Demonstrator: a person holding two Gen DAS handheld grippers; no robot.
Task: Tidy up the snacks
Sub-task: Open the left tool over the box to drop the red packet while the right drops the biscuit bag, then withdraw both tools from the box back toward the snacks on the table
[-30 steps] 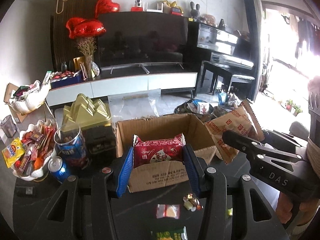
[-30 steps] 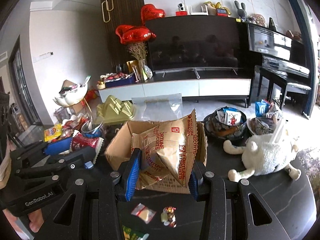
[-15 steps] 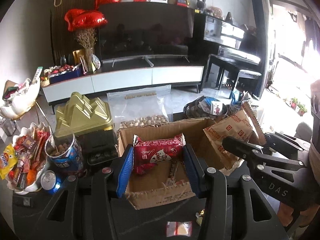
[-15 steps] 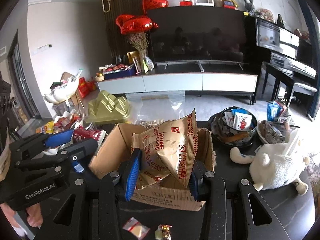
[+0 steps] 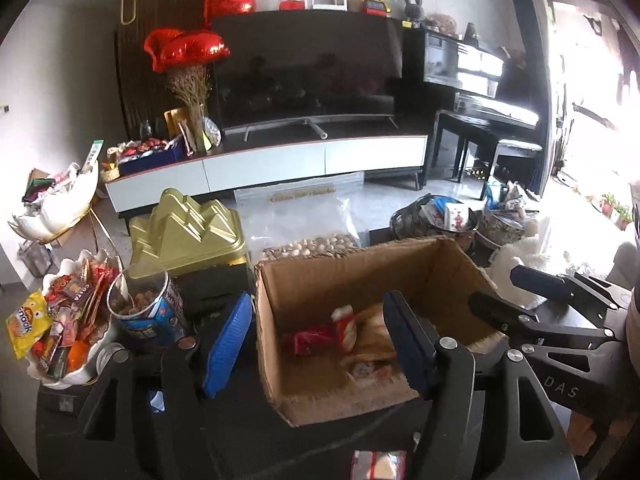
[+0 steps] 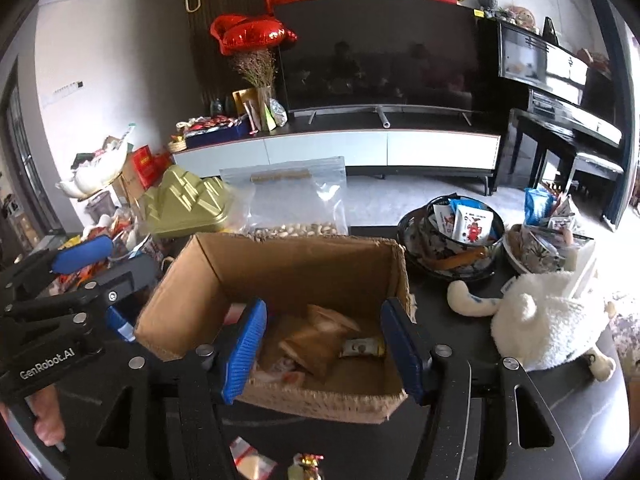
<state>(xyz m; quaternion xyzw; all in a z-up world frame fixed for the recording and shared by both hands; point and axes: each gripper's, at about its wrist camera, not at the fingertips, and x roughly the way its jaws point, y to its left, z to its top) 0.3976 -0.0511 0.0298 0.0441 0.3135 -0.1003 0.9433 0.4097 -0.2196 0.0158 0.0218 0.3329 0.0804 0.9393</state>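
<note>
While both tongs (image 5: pixel 316 348) (image 6: pixel 322 354) gape empty, one box (image 6: pixel 304 264), several snacks.

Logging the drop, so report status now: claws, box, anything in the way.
Both claws open, empty: left claw, right claw. Red packet and tan biscuit bag lying in cardboard box. Nothing blocking; loose candies on table in front.

Left view: small clear packet (image 5: pixel 378 465) at 6 o'clock cut by the bottom edge. Right view: same sort of packet (image 6: pixel 250 460) and a foil candy (image 6: pixel 306 465) at 6, both clipped by the frame. Cardboard box (image 6: pixel 280 276) contents partly hidden behind the blue pads (image 6: pixel 244 350); wrappers inside blurred, print unreadable. Plush toy (image 5: pixel 516 260) in left view mostly washed out by window glare at 3 o'clock.
</note>
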